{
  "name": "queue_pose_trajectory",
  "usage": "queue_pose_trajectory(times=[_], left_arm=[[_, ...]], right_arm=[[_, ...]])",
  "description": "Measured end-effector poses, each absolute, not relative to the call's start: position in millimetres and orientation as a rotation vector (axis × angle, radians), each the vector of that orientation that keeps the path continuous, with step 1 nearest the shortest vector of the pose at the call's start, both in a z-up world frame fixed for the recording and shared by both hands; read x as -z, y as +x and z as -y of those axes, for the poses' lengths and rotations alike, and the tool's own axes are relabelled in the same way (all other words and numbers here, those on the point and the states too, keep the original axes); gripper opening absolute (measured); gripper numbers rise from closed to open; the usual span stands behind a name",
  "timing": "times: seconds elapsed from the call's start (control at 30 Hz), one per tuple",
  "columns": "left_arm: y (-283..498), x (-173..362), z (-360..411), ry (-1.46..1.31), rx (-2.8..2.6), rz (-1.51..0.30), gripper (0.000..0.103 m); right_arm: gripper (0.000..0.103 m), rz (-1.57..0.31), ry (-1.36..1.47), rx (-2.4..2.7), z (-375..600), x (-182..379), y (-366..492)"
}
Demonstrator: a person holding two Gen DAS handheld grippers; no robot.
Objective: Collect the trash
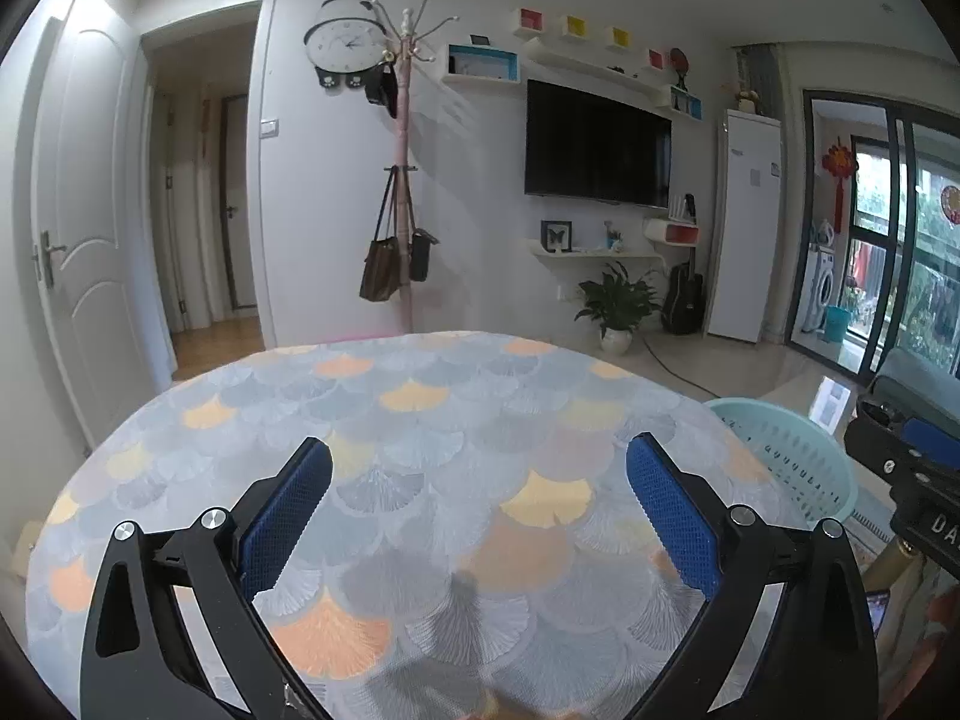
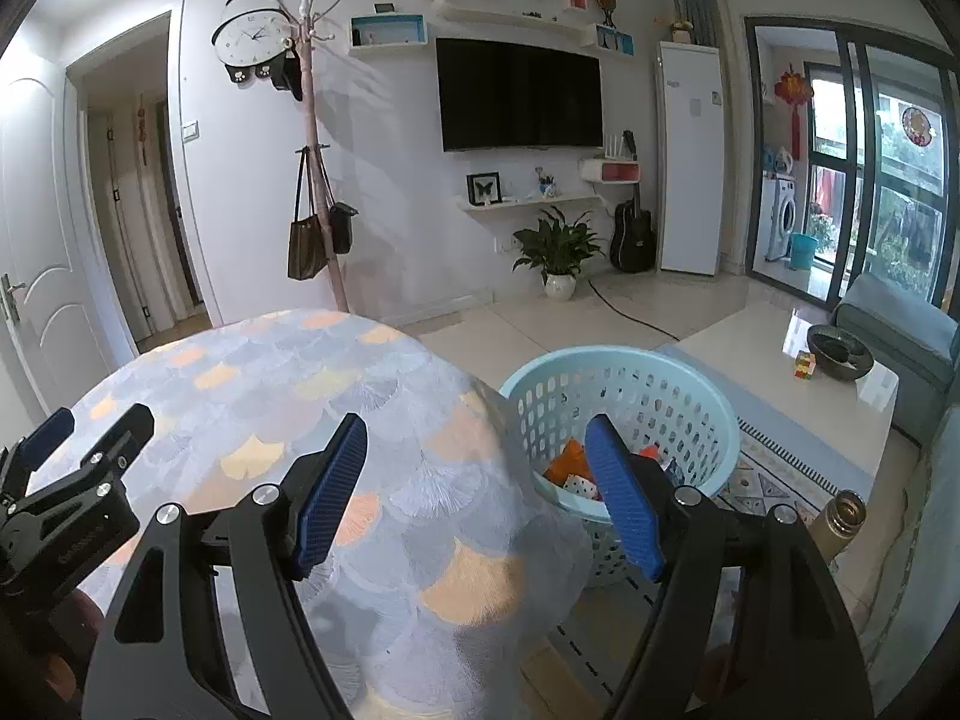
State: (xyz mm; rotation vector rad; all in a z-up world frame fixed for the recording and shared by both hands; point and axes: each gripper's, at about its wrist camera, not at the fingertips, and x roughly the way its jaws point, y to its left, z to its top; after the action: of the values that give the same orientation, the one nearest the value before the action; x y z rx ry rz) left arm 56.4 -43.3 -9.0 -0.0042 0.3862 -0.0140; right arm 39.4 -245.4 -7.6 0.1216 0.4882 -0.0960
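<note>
Inside, the basket holds orange and patterned scraps.

A pale turquoise plastic basket with perforated walls stood upright on the floor just beside the round table's edge, its round rim open to the top. Inside it lay the collected trash: orange pieces, a white scrap with dark dots and something red, heaped at the bottom against the near wall.

Basket on the floor just right of the table, trash inside it.
</note>
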Motion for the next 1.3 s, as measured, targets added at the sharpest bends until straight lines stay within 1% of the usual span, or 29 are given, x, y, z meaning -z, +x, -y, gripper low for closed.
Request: queue_pose_trajectory(times=[0.7,0.87,1.3], left_arm=[[55.6,8.2,41.2,-0.017,0.005,-0.406,0.095],[55.2,7.4,41.1,-0.023,0.004,-0.412,0.095],[55.5,7.2,46.3,-0.002,-0.007,-0.418,0.095]], right_arm=[[0.071,-0.478,0.104,0.105,241.3,8.0,43.8],[0.074,-0.474,0.116,0.107,242.3,9.4,41.3],[0.075,-0.463,0.142,0.077,248.5,10.8,40.0]])
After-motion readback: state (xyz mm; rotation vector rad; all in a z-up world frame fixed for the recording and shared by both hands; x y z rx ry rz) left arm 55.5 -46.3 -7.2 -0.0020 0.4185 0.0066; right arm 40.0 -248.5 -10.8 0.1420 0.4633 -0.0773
